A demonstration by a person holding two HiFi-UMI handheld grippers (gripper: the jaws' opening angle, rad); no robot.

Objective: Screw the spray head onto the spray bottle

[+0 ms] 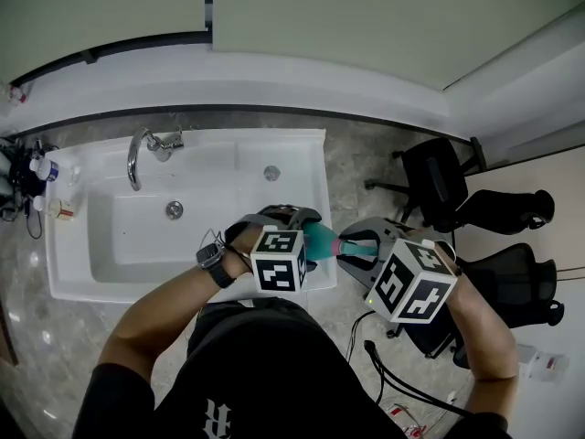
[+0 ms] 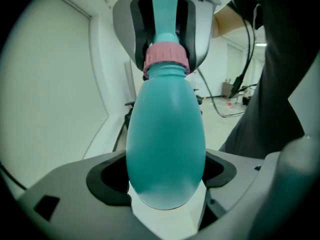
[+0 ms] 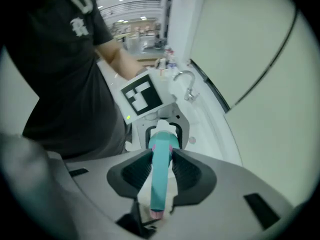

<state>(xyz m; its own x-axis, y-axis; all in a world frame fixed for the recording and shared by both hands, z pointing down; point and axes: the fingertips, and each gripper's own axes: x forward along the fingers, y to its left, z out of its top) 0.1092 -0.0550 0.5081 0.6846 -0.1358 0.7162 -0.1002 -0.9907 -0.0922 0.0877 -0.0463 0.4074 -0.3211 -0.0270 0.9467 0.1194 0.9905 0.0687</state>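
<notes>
In the head view I hold a teal spray bottle level in front of the person's body, over the sink's front right corner. My left gripper is shut on its rounded body, which fills the space between the jaws. A pink collar sits at the bottle's neck. The teal spray head sticks out past that collar, and my right gripper is shut on it, pads pressed on both sides. Bottle and head lie in one line, gripper facing gripper.
A white sink with a chrome faucet lies to the left and behind. Small bottles stand on the counter's left end. Black office chairs stand to the right, and cables trail on the floor.
</notes>
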